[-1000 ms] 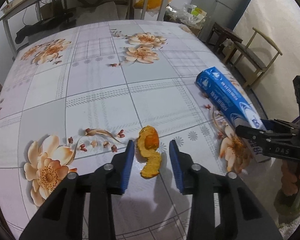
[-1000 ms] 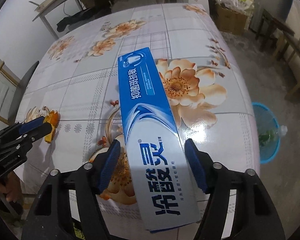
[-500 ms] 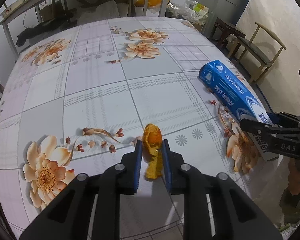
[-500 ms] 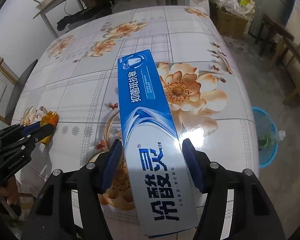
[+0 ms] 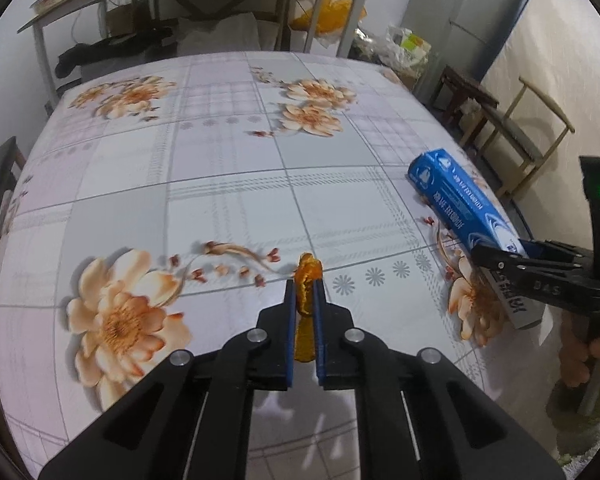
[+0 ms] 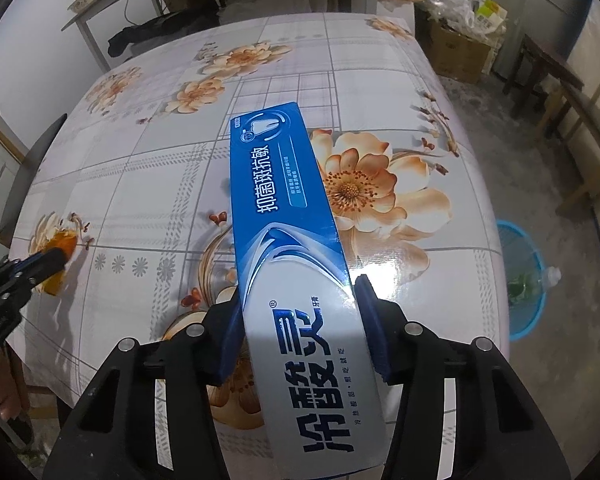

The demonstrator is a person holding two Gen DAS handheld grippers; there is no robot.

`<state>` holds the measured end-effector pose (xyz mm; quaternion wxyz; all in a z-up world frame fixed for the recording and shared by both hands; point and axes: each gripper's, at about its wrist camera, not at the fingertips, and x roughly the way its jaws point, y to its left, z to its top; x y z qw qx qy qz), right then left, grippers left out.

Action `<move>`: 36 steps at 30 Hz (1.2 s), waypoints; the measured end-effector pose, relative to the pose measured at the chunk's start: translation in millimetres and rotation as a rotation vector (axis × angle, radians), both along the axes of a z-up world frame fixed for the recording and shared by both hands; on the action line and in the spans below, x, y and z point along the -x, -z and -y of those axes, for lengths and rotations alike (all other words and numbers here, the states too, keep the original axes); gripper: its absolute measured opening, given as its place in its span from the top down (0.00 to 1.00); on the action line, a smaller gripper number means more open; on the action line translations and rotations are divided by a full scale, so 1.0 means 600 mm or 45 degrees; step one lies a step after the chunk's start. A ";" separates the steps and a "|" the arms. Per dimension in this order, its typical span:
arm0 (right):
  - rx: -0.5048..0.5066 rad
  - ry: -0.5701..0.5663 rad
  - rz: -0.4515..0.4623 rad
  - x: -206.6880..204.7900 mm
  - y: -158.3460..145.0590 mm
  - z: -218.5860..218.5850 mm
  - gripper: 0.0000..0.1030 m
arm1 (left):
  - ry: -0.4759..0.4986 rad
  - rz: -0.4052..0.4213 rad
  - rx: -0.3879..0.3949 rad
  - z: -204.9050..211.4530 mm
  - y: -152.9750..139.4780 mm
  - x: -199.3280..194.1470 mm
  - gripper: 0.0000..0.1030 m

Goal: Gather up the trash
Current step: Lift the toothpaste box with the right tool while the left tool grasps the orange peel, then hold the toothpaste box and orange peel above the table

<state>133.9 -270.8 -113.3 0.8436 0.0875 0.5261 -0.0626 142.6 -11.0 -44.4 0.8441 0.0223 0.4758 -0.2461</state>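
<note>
At a flower-print table (image 5: 228, 184), I work two pieces of trash at once; my left gripper (image 5: 303, 300) has its blue pads narrowed onto a curl of orange peel (image 5: 306, 280), jaws still closing the last little way, the peel pinched between them near its middle with one tip poking out ahead of the fingertips and the other end trailing back between the pads. My right gripper (image 6: 300, 320) straddles the near, silver end of a long blue toothpaste box (image 6: 284, 216); its jaws are closing too, the left pad looks to be against the box's edge while a sliver of gap seems to remain at the right pad, so I would not call it held yet. The box lies flat toward the table's right edge, its near end overhanging slightly; a blue waste basket (image 6: 524, 280) stands on the floor just beyond that edge.

I judge the peel light, soft and a little slick; it will fold rather than resist, so a firm pinch across its thickest part suits it. The box reads as thin card, light and likely hollow; gripped across its narrow width it may crush or pivot, so I favour a gentle squeeze nearer its middle than its very end.
</note>
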 end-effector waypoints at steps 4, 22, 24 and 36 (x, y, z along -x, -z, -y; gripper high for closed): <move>-0.020 0.004 0.011 0.001 -0.001 0.003 0.53 | -0.004 -0.029 0.075 -0.015 0.005 0.006 0.93; -0.037 0.025 0.006 0.004 -0.002 0.004 0.50 | -0.030 -0.079 0.206 -0.045 0.019 0.001 0.72; -0.041 0.029 0.006 0.003 -0.002 0.004 0.50 | -0.026 -0.085 0.216 -0.047 0.019 0.001 0.72; -0.040 0.035 0.003 0.004 -0.001 0.003 0.50 | 0.029 -0.026 0.061 -0.022 0.025 0.015 0.72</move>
